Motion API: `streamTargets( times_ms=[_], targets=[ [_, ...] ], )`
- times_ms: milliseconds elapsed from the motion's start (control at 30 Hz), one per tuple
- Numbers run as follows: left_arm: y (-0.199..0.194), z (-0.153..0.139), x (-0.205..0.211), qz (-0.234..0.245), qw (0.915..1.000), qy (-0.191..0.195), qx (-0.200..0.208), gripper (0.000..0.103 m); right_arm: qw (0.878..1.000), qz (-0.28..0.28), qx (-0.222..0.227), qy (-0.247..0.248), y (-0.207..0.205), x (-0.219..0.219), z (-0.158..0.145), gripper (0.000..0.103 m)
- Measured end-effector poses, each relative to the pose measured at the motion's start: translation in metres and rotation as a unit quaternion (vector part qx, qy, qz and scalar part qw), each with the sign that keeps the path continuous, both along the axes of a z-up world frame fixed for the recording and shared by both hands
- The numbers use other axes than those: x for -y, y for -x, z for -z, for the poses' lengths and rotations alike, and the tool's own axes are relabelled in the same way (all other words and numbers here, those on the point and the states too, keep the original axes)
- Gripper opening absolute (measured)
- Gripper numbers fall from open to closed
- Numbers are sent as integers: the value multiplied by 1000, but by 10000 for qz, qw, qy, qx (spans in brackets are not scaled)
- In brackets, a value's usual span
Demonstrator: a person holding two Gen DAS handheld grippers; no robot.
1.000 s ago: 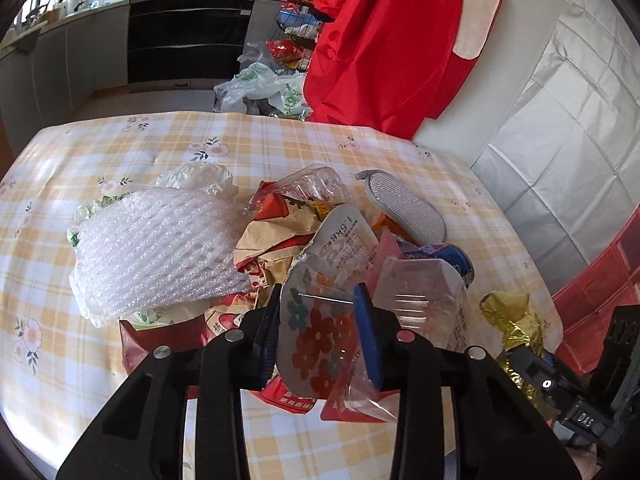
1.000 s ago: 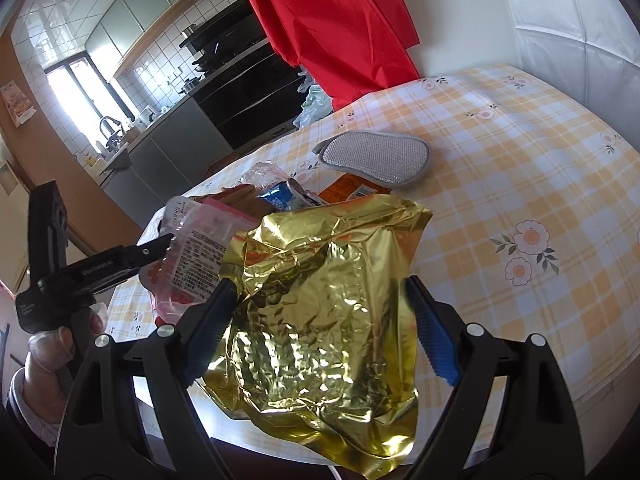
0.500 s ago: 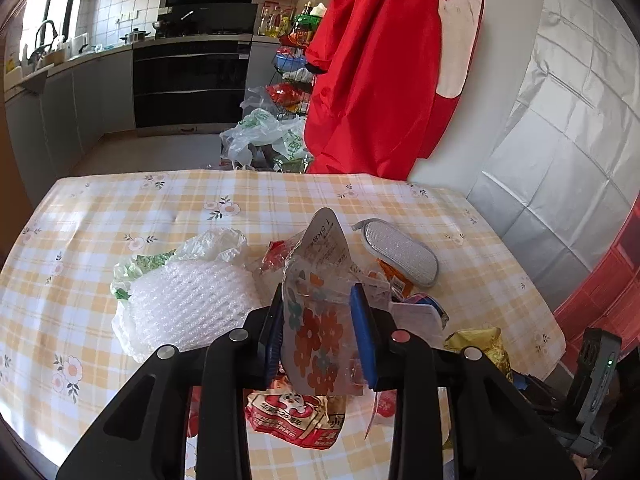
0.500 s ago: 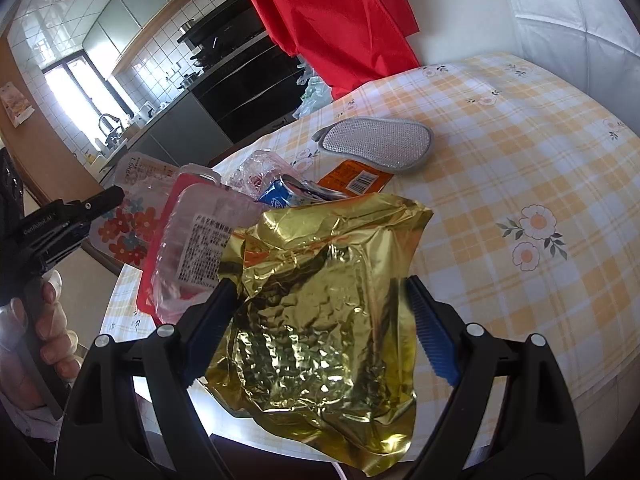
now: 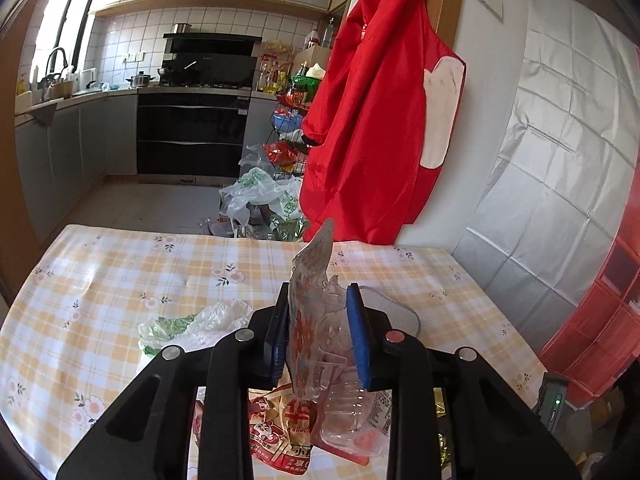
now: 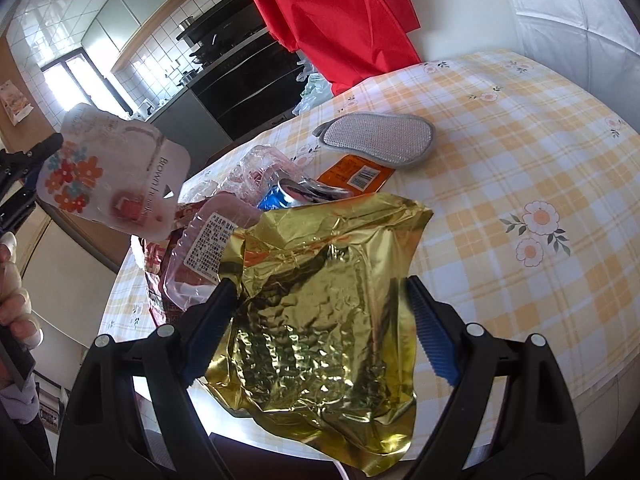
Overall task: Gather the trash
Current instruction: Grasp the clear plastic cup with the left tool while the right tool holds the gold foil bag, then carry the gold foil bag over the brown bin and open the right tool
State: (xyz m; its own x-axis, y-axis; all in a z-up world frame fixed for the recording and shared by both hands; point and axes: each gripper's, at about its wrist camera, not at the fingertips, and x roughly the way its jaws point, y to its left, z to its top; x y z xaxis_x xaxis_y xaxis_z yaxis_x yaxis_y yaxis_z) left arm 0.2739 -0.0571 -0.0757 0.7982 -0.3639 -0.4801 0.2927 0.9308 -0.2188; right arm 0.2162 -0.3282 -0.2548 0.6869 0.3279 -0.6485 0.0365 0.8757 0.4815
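Left gripper (image 5: 318, 334): fingers closed onto a clear plastic blister pack (image 5: 310, 316) with a flower-printed card backing, pinched between the blue pads (image 5: 357, 336) and held clear of the table. In the right wrist view the same pack (image 6: 116, 176) hangs at the far left, above the heap, with the person's left hand (image 6: 12, 280) just below it at the frame edge.

Table (image 5: 100, 280): covered by a yellow-checked cloth with flower motifs.

Trash heap, left part: a crumpled clear and green plastic bag (image 5: 192, 322), lying on the cloth just left of the gripper's fingers. Below the fingers: a red and beige printed snack wrapper (image 5: 280, 432) and a clear plastic tray (image 5: 352, 420) resting on it.

Heap as seen from the right wrist view: a pinkish tray with a printed label (image 6: 204, 248), crumpled clear film (image 6: 256, 168), a blue can (image 6: 288, 196), an orange barcode packet (image 6: 354, 172).

Grey scrubbing pad (image 6: 378, 140): flat on the cloth, beyond the orange packet and overlapping its far edge.

Right gripper (image 6: 320, 316): fingers spread wide on either side of a crinkled gold foil bag (image 6: 320, 304); the left finger touches the foil edge, while contact at the right pad cannot be told.

Background: red garment (image 5: 376, 128) hanging on the wall beyond the table; black oven (image 5: 192, 132) in the kitchen.
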Motion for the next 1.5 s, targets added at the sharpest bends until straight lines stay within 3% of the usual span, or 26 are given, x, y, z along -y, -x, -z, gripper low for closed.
streamTargets(
  times_ms=[33,100,433,633,800,967,1133,1300,1500],
  targets=[
    [3,-2,-1,27,10000,40,24,9,10000,-4,8,-22,0,0,-1,84],
    [7,-5,-3,1,10000,13,58,2,10000,-20,41,-6,0,-1,-4,84],
    [21,-17,-6,231,9996,141,31,1,9998,-23,173,41,11,2,-20,84],
    [54,-46,-11,433,9985,97,321,1,9993,29,376,60,26,2,-39,84],
    [93,-49,-21,663,9975,77,215,1,9980,18,620,96,48,2,-63,84],
    [139,-22,-37,863,9952,288,-348,1,9965,8,825,121,75,0,-87,84],
    [186,27,-54,791,9895,543,-1080,1,9952,-113,962,167,107,-12,-103,84],
    [212,77,-60,821,9758,861,-1832,1,9947,-291,957,247,134,-32,-107,84],
    [220,120,-53,910,9652,772,-2329,1,9924,-497,1052,392,161,-53,-109,84]
  ],
)
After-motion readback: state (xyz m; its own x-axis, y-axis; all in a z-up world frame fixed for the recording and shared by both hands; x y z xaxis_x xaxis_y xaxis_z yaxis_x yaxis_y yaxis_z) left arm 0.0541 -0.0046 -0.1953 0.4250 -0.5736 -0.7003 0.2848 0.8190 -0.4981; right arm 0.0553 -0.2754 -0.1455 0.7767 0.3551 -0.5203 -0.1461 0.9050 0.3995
